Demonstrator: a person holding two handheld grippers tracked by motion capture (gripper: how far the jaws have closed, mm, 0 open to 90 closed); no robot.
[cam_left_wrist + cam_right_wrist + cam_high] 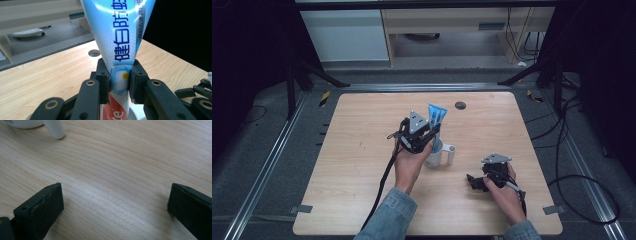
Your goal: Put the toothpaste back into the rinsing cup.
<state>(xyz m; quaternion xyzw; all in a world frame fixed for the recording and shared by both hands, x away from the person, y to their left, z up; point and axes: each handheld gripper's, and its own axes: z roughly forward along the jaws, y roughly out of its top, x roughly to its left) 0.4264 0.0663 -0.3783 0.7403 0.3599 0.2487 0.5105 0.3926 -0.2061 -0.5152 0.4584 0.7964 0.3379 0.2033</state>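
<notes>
The left gripper [119, 82] has its fingers [103, 80] pinching a toothpaste tube [117, 37] low on its body, just above the red printed band. The tube stands upright, crimped end up, fanning out wide above the fingers. Below the fingers, its lower end sits inside a white mug [435, 156] on the tabletop [362, 150]; no other contents can be made out.

Handling: the tube is judged light and soft-walled, with a glossy, likely slippery skin. Firm pressure would dent it or squeeze paste toward the cap. Grip on the fuller lower body, as here, not the thin flat crimp.

The mug is probably rigid, breakable and easy to tip; its handle [54, 129] points toward the right gripper [115, 202]. That gripper's fingers [41, 207] are spread wide, empty, low over bare tabletop.
</notes>
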